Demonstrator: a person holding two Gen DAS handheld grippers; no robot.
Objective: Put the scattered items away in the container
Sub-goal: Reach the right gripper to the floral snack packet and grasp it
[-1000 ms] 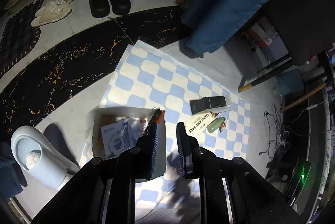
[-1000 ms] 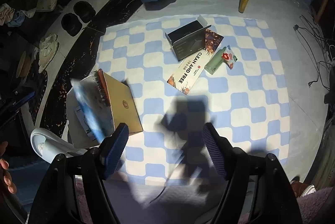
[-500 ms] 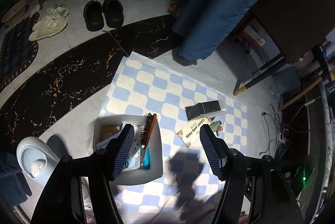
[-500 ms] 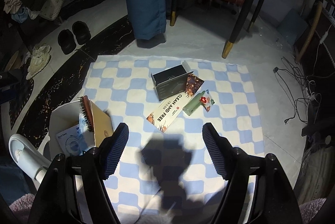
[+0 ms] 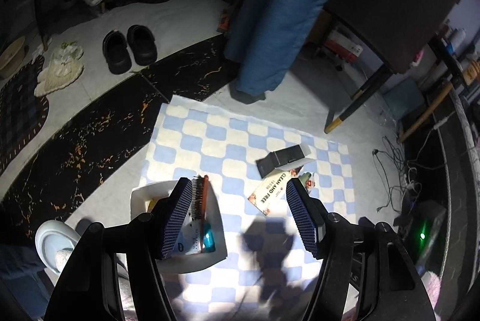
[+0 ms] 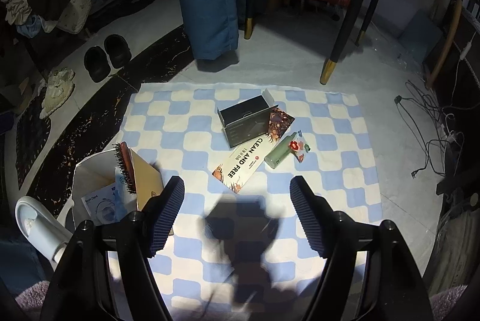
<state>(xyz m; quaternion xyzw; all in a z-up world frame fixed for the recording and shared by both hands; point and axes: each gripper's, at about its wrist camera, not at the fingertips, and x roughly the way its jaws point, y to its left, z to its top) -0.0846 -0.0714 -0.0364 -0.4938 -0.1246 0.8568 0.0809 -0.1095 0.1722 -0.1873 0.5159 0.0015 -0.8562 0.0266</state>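
- The white container (image 6: 90, 171) sits at the left edge of the checkered mat (image 6: 180, 141); a hairbrush (image 6: 123, 162), a tan box (image 6: 147, 183) and a blue-printed packet (image 6: 102, 204) already stand or lie inside it.
- Four items lie together near the mat's middle, well apart from the container: an open black box (image 6: 246, 126), a long "CLEAN AND FREE" carton (image 6: 243, 162) partly under it, a green tube (image 6: 279, 151) and a small floral packet (image 6: 298, 147) touching the tube.
- The left gripper (image 5: 240, 213) and the right gripper (image 6: 237, 210) both hang high over the mat, jaws wide apart and holding nothing.
- Risk, as I judge it: the cluster overlaps, so closing on the carton could drag the black box or tube along; the flat carton gives little edge to pinch.
- The hairbrush leans high at the container's rim and could tip out if a new item knocks it.
- Hard to make out: the container's floor is masked by the left finger (image 5: 177, 213), and the gripper shadow darkens the near mat.
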